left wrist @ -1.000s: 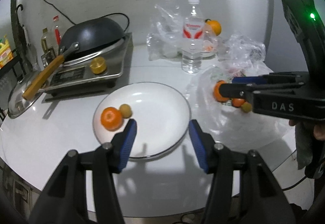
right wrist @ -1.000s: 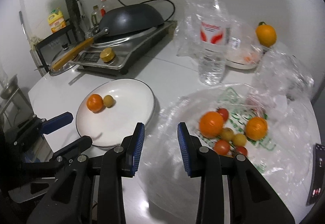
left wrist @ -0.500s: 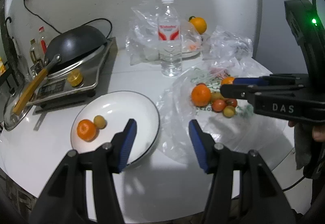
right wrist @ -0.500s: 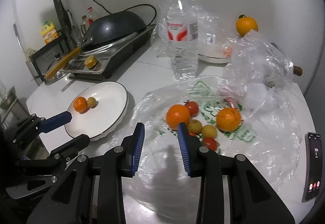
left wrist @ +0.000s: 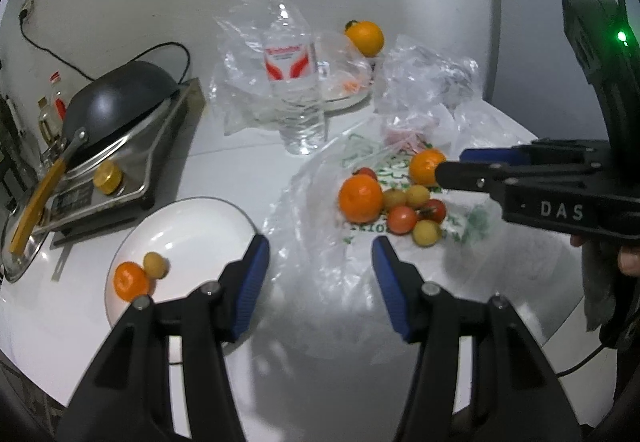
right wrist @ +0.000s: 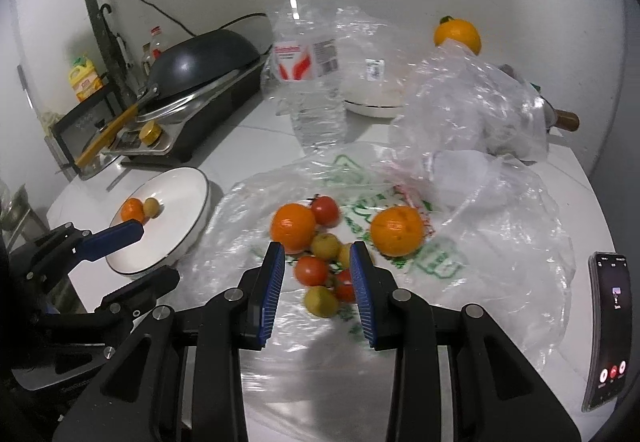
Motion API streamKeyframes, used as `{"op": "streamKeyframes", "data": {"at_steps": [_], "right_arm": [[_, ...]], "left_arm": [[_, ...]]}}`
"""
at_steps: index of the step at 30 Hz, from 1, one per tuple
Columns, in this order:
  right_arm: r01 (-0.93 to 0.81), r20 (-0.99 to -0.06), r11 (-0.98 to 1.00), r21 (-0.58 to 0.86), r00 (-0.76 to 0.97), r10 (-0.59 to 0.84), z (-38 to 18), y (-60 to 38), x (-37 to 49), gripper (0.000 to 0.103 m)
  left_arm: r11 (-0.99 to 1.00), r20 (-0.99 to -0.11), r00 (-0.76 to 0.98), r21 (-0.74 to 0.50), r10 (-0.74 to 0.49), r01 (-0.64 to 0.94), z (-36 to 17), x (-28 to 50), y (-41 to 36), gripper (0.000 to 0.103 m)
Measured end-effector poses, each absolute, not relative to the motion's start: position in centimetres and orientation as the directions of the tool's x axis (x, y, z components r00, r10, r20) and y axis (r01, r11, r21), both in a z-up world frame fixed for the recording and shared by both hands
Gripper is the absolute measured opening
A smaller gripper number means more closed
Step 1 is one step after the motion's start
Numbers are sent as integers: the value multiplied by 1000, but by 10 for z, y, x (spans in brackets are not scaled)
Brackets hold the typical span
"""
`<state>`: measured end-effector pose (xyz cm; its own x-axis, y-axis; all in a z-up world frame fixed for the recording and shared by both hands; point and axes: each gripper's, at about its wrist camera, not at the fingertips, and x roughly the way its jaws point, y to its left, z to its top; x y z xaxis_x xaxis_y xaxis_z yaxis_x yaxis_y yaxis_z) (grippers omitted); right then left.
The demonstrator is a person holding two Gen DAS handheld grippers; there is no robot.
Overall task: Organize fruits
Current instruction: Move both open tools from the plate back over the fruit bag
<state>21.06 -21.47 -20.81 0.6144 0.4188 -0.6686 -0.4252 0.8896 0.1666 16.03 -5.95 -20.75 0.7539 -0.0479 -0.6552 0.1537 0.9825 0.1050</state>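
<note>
A white plate (left wrist: 188, 201) holds one mandarin (left wrist: 130, 280) and a small yellow fruit (left wrist: 156, 264). To its right, loose fruit lies on a flattened plastic bag (right wrist: 440, 254): two mandarins (right wrist: 293, 228) (right wrist: 396, 230), red tomatoes (right wrist: 311, 270) and small yellow fruits (right wrist: 325, 245). My left gripper (left wrist: 320, 246) is open and empty, hovering between the plate's right rim and the bag. My right gripper (right wrist: 317, 250) hangs over the near side of the pile, its jaws narrowly apart and gripping nothing. It enters the left wrist view from the right (left wrist: 450, 163), beside the far mandarin (left wrist: 426, 166).
A water bottle (right wrist: 308, 61) stands behind the bag. A wok (left wrist: 116, 97) sits on a cooker (left wrist: 160, 161) at the back left. Crumpled clear bags (right wrist: 472, 101), a bowl (right wrist: 372, 103) and another orange (right wrist: 458, 33) are at the back. A phone (right wrist: 608, 322) lies near the table's right edge.
Both grippers have travelled rightwards from over the plate to the fruit on the bag, so the plate now sits at the left of both views. The jaw gaps look unchanged.
</note>
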Motion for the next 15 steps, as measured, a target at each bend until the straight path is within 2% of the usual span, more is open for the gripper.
{"op": "streamKeyframes", "data": {"at_steps": [15], "right_arm": [[-394, -671, 895, 210, 608, 425, -226, -249, 235, 36]], "left_arm": [[963, -692, 720, 152, -57, 223, -220, 192, -102, 55]]}}
